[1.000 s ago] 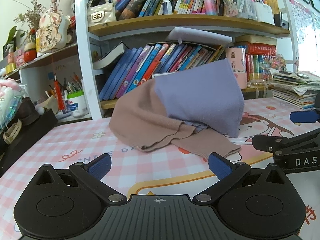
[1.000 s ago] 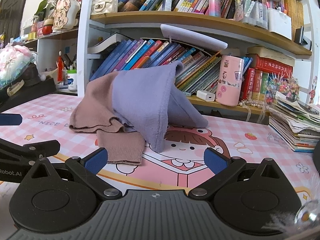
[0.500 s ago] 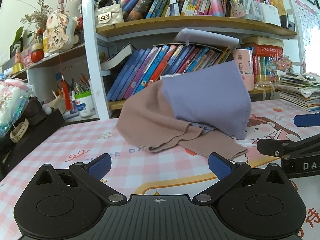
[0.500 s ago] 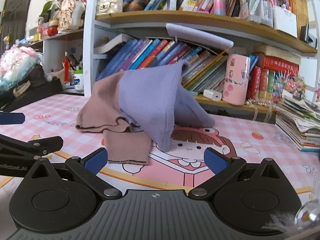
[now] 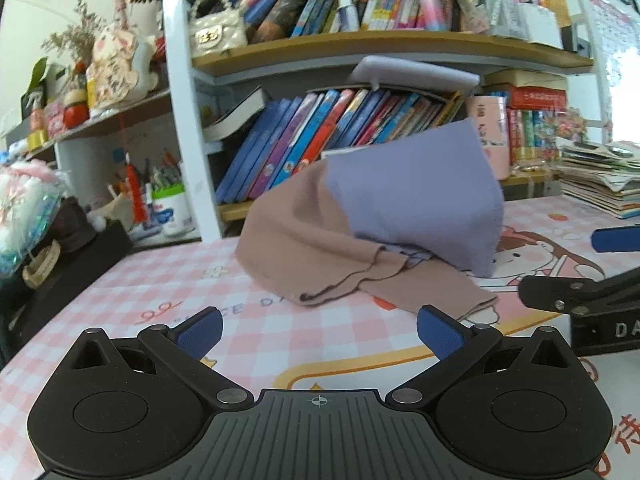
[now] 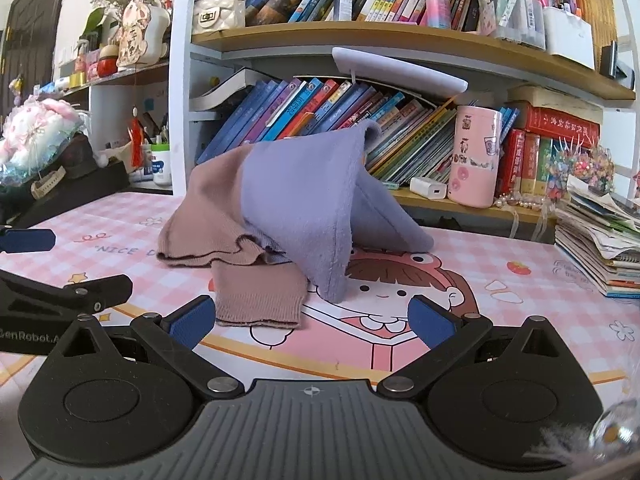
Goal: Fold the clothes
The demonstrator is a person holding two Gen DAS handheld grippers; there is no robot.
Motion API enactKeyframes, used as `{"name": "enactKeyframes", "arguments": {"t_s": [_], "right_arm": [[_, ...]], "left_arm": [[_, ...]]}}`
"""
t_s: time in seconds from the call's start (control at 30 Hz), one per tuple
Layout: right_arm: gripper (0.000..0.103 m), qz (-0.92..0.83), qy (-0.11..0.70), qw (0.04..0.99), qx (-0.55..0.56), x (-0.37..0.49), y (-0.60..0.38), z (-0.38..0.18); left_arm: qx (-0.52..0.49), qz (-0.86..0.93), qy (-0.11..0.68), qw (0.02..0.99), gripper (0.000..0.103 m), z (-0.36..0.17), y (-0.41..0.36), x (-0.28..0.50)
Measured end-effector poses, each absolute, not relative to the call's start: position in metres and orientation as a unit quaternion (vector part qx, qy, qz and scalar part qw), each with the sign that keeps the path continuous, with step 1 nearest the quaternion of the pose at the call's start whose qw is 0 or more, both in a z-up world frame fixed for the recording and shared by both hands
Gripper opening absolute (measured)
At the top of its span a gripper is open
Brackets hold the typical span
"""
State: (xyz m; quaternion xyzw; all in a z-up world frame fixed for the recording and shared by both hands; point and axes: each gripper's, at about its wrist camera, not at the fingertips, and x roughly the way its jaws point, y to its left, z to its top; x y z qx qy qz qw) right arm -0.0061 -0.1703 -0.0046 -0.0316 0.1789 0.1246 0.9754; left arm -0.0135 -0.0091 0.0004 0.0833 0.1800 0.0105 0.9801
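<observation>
A crumpled garment in lilac and dusty pink point(image 5: 384, 220) point(image 6: 296, 208) lies heaped on the pink checked desk mat point(image 5: 168, 292) point(image 6: 500, 264), its lilac part peaked up like a tent and a pink sleeve cuff point(image 6: 260, 300) trailing toward me. My left gripper point(image 5: 318, 330) hovers open just in front of the heap, nothing between its blue pads. My right gripper point(image 6: 308, 320) is open too, its left pad close to the cuff. Each gripper shows at the edge of the other's view.
A white bookshelf packed with books point(image 5: 320, 136) point(image 6: 304, 120) stands right behind the garment. A pink tumbler point(image 6: 474, 156) and a stack of magazines point(image 6: 600, 240) sit at the right. A black box with a plush toy point(image 5: 48, 248) is at the left.
Both grippers have drifted slightly closer to the garment, which looks a little larger and more centred. The garment itself has not moved and both grippers stay open.
</observation>
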Motion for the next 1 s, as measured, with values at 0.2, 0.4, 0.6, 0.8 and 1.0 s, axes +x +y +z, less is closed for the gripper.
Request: {"name": "enactKeyframes", "arguments": {"t_s": [0.2, 0.4, 0.6, 0.8, 1.0], "right_arm": [[0.103, 0.120, 0.174, 0.977, -0.035, -0.008, -0.169, -0.005], [0.103, 0.125, 0.181, 0.976, -0.007, -0.005, -0.178, -0.005], [0.103, 0.149, 0.197, 0.969, 0.022, 0.000, -0.183, -0.003], [0.103, 0.187, 0.223, 0.954, 0.072, 0.009, -0.190, 0.002], [0.103, 0.198, 0.222, 0.948, 0.111, 0.035, -0.200, 0.021]], "left_arm": [[0.099, 0.020, 0.182, 0.978, 0.103, 0.000, -0.014, -0.013], [0.125, 0.019, 0.182, 0.975, 0.103, -0.002, -0.023, -0.013], [0.119, 0.006, 0.175, 0.977, 0.103, -0.001, -0.021, -0.015], [0.113, 0.004, 0.166, 0.980, 0.103, 0.000, -0.019, -0.017], [0.120, 0.002, 0.173, 0.978, 0.103, -0.001, -0.021, -0.015]]}}
